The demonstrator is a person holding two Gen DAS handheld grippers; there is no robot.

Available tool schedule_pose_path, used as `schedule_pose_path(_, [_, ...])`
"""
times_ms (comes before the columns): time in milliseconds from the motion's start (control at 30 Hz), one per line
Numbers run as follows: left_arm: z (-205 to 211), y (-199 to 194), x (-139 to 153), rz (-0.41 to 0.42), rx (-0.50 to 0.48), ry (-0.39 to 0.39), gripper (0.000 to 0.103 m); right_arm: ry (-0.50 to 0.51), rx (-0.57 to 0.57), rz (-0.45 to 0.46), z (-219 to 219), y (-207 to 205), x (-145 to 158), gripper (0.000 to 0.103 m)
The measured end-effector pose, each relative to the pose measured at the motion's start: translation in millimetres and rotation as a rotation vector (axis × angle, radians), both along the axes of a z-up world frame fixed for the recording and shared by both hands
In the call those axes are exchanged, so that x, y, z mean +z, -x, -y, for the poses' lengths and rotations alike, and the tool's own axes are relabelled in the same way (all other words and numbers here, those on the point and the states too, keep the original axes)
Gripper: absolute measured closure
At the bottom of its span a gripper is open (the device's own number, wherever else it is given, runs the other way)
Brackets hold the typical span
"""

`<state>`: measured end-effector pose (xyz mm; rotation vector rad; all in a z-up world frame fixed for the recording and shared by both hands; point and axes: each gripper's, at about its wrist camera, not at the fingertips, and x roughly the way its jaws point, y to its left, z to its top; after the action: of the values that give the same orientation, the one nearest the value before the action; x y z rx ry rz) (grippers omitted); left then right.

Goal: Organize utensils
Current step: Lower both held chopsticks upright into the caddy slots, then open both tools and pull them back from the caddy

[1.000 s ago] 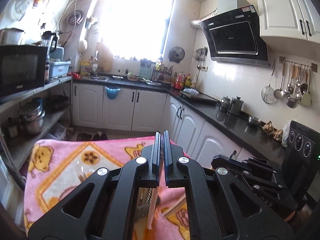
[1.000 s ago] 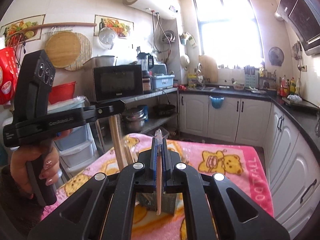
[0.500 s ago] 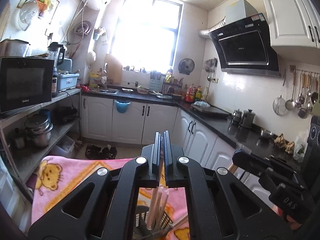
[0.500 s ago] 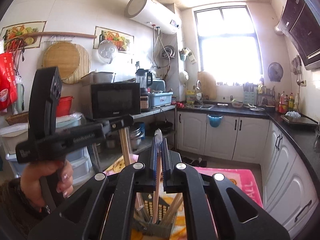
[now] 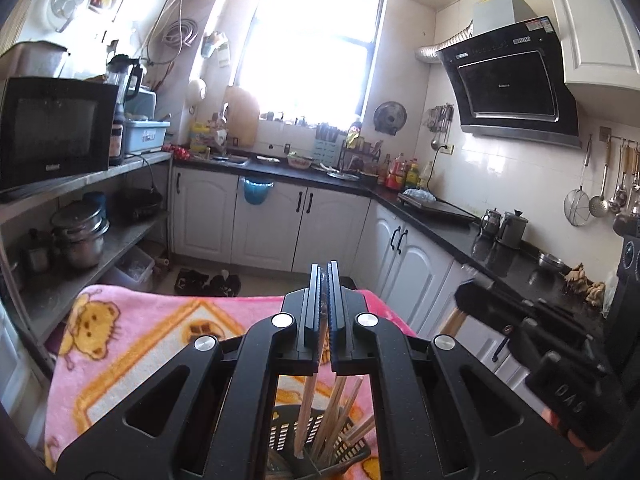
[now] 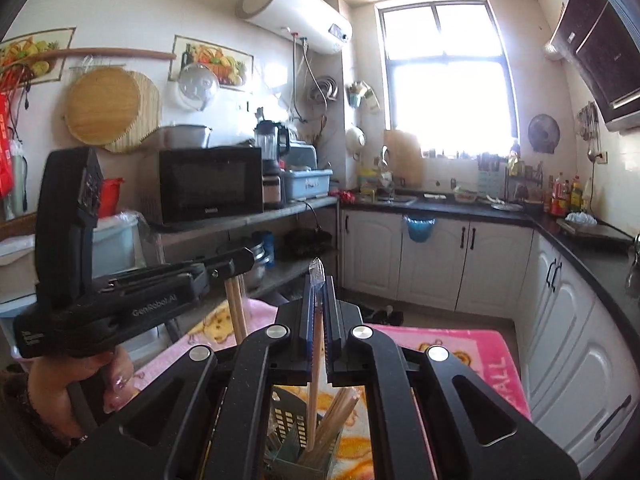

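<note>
The two black grippers, the left gripper (image 5: 324,308) and the right gripper (image 6: 318,316), look like matt, faintly grained plastic with shiny round metal screw heads and ribbed blue pads on the jaws. Each is closed on a pale, smooth wooden chopstick (image 5: 310,388) (image 6: 315,364) with a clear, glossy plastic wrapper at its tip, above a dark slotted plastic utensil basket (image 5: 352,446) (image 6: 286,420) of more bare wooden sticks. Beneath lies a fuzzy pink cartoon-bear cloth blanket (image 5: 140,340) (image 6: 452,344), and behind are glossy black countertops (image 5: 452,228) and satin white cabinet doors (image 6: 432,256).
</note>
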<state>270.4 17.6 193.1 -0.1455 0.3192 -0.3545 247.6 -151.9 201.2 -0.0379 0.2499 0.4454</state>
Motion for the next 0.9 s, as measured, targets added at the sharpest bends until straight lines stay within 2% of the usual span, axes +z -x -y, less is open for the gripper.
schedule_pose_path(300, [6.5, -8.7, -29.7, -0.035, -0.012, -0.035, 0.102, -0.005, 0.009, -0.065, -10.0, -14.0, -39.7, 0.099])
schedule_pose_path(667, [4.7, -14.4, -57.7, -0.086, -0.008, -0.046, 0.101, -0.017, -0.007, -0.140, -9.2, -25.3, -65.5, 0.098])
schedule_pose_path(733, [2.6, -13.1, -59.9, -0.091, -0.008, -0.043, 0.097, -0.015, -0.009, -0.155, -8.6, -25.5, -69.9, 0.093])
schedule_pose_path(800, [1.0, -12.1, -61.0, -0.101, -0.010, -0.042, 0.083, -0.014, -0.018, -0.167, -6.0, -24.3, -74.4, 0.085])
schedule_pose_path(900, [-3.5, -7.7, -64.1, -0.117, -0.023, -0.026, 0.079, -0.012, -0.022, -0.182, -2.1, -21.5, -80.3, 0.084])
